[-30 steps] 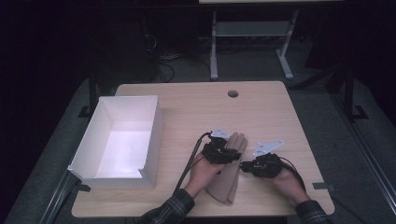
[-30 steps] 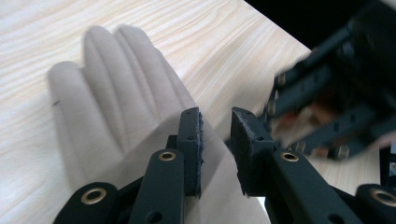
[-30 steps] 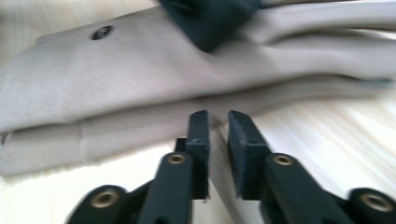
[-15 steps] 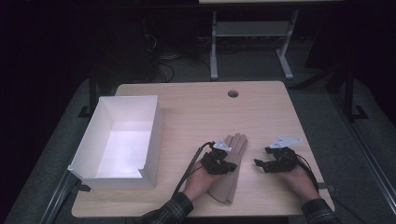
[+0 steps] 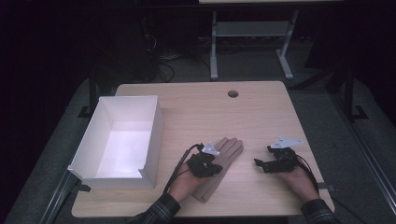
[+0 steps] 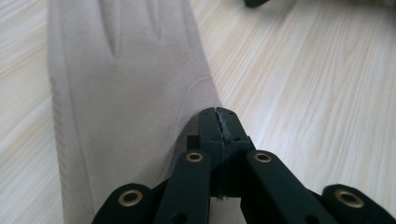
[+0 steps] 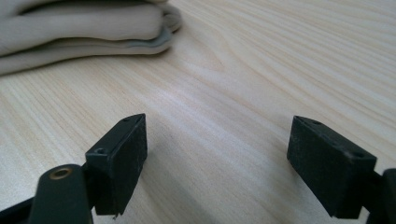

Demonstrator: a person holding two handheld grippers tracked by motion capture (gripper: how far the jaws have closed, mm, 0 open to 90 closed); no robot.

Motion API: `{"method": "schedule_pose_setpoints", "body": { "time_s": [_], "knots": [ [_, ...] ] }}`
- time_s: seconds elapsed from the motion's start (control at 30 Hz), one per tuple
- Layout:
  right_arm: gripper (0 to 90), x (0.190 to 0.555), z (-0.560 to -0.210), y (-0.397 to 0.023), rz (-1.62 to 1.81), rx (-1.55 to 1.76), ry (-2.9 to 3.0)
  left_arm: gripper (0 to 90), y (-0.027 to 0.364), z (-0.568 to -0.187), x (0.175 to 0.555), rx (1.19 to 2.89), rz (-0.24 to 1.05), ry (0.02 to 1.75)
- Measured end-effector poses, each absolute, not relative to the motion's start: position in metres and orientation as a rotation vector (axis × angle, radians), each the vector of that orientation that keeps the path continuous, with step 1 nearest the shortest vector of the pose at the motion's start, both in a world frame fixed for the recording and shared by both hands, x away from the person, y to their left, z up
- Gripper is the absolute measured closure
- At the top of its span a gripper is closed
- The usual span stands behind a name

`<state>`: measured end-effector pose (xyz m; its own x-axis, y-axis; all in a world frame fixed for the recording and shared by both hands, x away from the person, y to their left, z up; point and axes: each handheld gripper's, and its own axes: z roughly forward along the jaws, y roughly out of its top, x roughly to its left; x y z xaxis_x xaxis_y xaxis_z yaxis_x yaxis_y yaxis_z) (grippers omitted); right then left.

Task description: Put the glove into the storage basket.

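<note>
Black left tongs (image 6: 218,114) pressed fully together, tips meeting at the edge of a beige glove (image 6: 126,93), right at the glove's side below the thumb seam; whether any fabric sits between the tips, cannot tell. Seen from the high view as left tongs (image 5: 205,163) lying over the glove (image 5: 229,149), with a grey three-cornered plate on top and a cable trailing back beside the left hand (image 5: 187,182).

Black right tongs (image 7: 217,158) spread wide, nothing between them, bare wood grain under the gap. Glove fingertips (image 7: 88,28) well ahead of them, stacked in soft folds, apart from both pads. From the high view, right tongs (image 5: 261,164) well to the right of the glove, pointing toward it, held by the right hand (image 5: 296,179).

Glove flat on the desk (image 5: 261,116), fingers aimed away from the person and slightly rightward, cuff near the desk's near edge.

Left of the glove, close by but not touching, a white open box (image 5: 154,135), hollow side up, reaching the desk's left edge. Beyond the glove, near the far edge, a round cable hole (image 5: 232,94). Farther still past the glove, a dim floor with cables and the legs of another piece of furniture (image 5: 252,42).
</note>
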<state>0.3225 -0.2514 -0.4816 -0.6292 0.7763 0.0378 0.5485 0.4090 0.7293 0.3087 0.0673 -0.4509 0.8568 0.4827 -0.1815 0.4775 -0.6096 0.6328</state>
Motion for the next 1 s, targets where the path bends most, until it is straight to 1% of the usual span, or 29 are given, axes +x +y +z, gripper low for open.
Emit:
{"method": "schedule_pose_setpoints", "body": {
  "time_s": [0.1, 0.17, 0.27, 0.3, 0.43, 0.53, 0.6, 0.77, 1.0],
  "knots": [
    [18.3, 0.323, -0.482, -0.251, 1.053, 1.161, 2.36, 89.4, 0.08, -0.451, 0.306, 2.313, 0.002, 0.704],
    [17.5, 0.323, -0.482, -0.251, 1.05, 1.166, 2.361, 87.6, 0.085, -0.45, 0.305, 2.296, -0.002, 0.712],
    [17.4, 0.323, -0.482, -0.251, 1.045, 1.168, 2.359, 80.0, 0.088, -0.444, 0.303, 2.287, 0.024, 0.701],
    [17.4, 0.323, -0.482, -0.251, 1.044, 1.169, 2.359, 76.0, 0.089, -0.44, 0.304, 2.299, 0.048, 0.685],
    [17.3, 0.323, -0.482, -0.251, 1.042, 1.169, 2.36, 53.0, 0.086, -0.429, 0.306, 2.311, 0.15, 0.636],
    [17.2, 0.323, -0.482, -0.251, 1.041, 1.17, 2.36, 35.6, 0.084, -0.43, 0.309, 2.328, 0.187, 0.62],
    [17.1, 0.323, -0.482, -0.25, 1.04, 1.171, 2.359, 27.5, 0.082, -0.435, 0.313, 2.343, 0.196, 0.623],
    [17.1, 0.323, -0.482, -0.25, 1.043, 1.171, 2.356, 18.8, 0.08, -0.442, 0.321, 2.355, 0.235, 0.642],
    [17.0, 0.323, -0.482, -0.25, 1.042, 1.171, 2.356, 17.8, 0.075, -0.451, 0.321, 2.404, 0.247, 0.639]
  ]
}}
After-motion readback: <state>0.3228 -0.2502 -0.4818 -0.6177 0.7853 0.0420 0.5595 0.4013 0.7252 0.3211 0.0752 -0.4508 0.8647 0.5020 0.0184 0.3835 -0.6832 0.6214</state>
